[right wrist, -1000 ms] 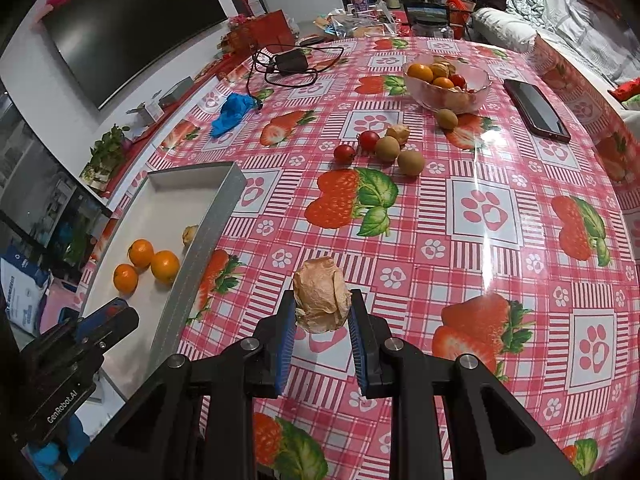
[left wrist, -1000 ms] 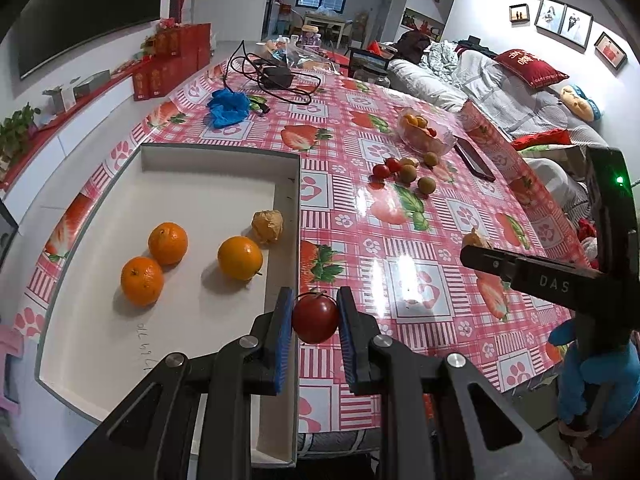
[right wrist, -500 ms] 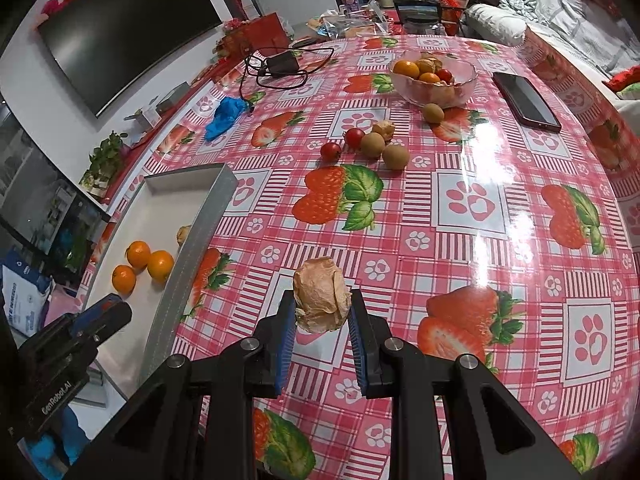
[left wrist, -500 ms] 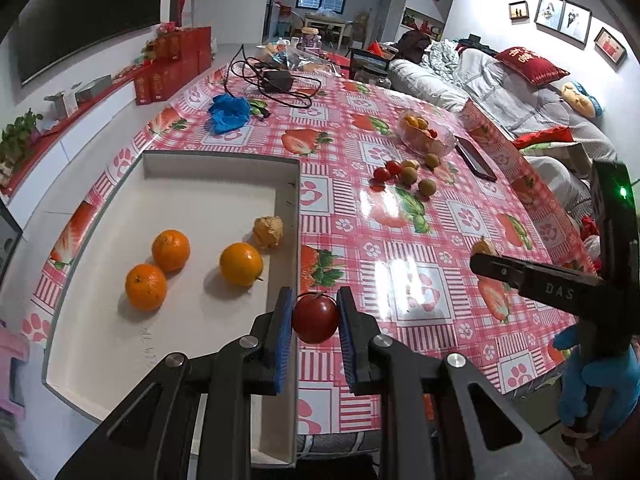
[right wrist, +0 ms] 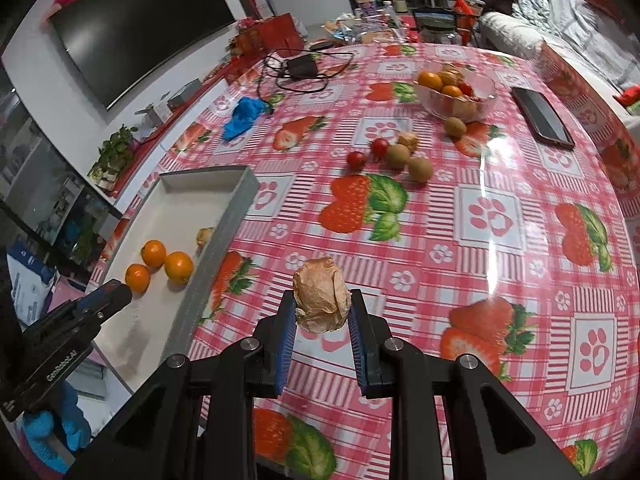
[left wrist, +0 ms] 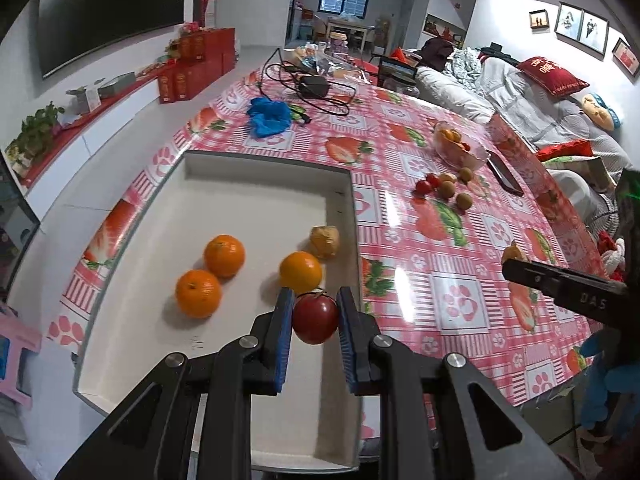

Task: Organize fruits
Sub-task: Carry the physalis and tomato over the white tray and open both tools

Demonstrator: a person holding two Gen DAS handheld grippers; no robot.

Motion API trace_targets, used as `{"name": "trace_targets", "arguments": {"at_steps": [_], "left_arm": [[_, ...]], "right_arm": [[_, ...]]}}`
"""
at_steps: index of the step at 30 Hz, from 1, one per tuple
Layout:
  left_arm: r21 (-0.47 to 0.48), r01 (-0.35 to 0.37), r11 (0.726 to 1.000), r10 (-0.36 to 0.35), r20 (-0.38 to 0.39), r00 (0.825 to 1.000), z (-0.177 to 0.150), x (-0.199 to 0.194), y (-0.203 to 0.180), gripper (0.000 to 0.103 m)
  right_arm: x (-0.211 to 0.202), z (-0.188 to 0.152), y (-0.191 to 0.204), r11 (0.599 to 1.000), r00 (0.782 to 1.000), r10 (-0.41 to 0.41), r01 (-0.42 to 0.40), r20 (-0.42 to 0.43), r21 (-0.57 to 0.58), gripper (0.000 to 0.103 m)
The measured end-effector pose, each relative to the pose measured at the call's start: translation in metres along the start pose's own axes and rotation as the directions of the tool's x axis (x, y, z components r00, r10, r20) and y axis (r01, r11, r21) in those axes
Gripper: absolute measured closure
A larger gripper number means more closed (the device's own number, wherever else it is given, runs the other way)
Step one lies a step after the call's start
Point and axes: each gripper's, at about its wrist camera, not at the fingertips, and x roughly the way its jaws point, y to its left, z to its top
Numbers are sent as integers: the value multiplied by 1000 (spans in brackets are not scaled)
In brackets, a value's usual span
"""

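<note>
A: How far along is the sorting?

B: The white tray (left wrist: 256, 176) holds three oranges (left wrist: 224, 255) and one husked fruit (left wrist: 325, 241). The left tongs (left wrist: 315, 316), lower centre, are clamped on a red tomato (left wrist: 315, 318) over the tray's near edge.

A: And the right tongs (right wrist: 322, 316)?

B: Clamped on a papery husked fruit (right wrist: 321, 301), probably a physalis, above the worktop (right wrist: 496, 264). Tomatoes (right wrist: 356, 159), kiwis (right wrist: 420, 169) and the glass bowl (right wrist: 456, 92) at upper right remain.

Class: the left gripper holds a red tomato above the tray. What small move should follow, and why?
Probably lower the tomato and open the left gripper: it hangs over bare floor of the white tray, beside the nearest orange.
</note>
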Motion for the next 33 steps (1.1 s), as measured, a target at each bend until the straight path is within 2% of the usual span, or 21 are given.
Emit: {"name": "trace_targets", "arguments": {"at_steps": [7, 13, 24, 28, 33], "left_arm": [[-43, -43, 998, 42, -19, 999, -4, 8, 32, 79], [-88, -50, 995, 46, -52, 998, -12, 20, 54, 79], [-90, -61, 994, 53, -91, 994, -16, 41, 69, 79], [-102, -71, 992, 59, -117, 991, -15, 53, 77, 79], [-104, -72, 992, 61, -108, 992, -9, 58, 81, 79]], "right_arm": [[7, 9, 34, 997, 1000, 21, -21, -9, -68, 77], [25, 13, 66, 991, 998, 45, -50, -44, -123, 77], [65, 12, 137, 962, 985, 108, -137, -131, -238, 77], [84, 12, 153, 956, 980, 111, -151, -166, -252, 77], [105, 14, 170, 947, 974, 99, -155, -203, -280, 77]]}}
